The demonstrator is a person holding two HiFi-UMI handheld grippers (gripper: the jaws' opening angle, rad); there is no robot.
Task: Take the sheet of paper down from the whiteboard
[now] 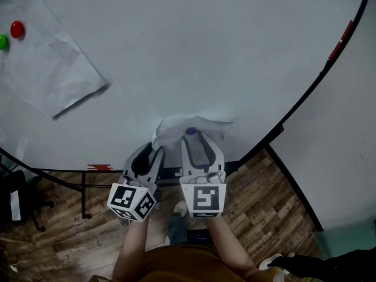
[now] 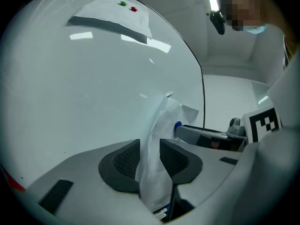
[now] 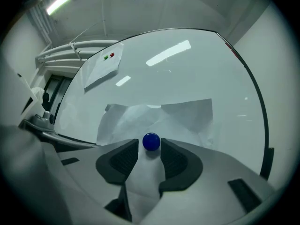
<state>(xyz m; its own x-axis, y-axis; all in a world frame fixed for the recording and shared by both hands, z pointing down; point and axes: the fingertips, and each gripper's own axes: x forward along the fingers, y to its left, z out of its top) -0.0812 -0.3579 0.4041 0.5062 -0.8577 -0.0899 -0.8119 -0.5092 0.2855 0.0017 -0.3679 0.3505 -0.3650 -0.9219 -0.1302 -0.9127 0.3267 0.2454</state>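
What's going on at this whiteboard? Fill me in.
A person works two handheld grippers at the whiteboard. The right gripper holds the blue magnet at its jaw tips, over a crumpled sheet of paper. The left gripper has that sheet between its open jaws. A second sheet hangs farther along the board under a red magnet and a green magnet.

Three views, one whiteboard (image 1: 194, 51)
Head view steeply down from above; gripper views close, along the jaws; shared by all: crumpled paper (image 1: 194, 125), blue magnet (image 3: 151, 142).
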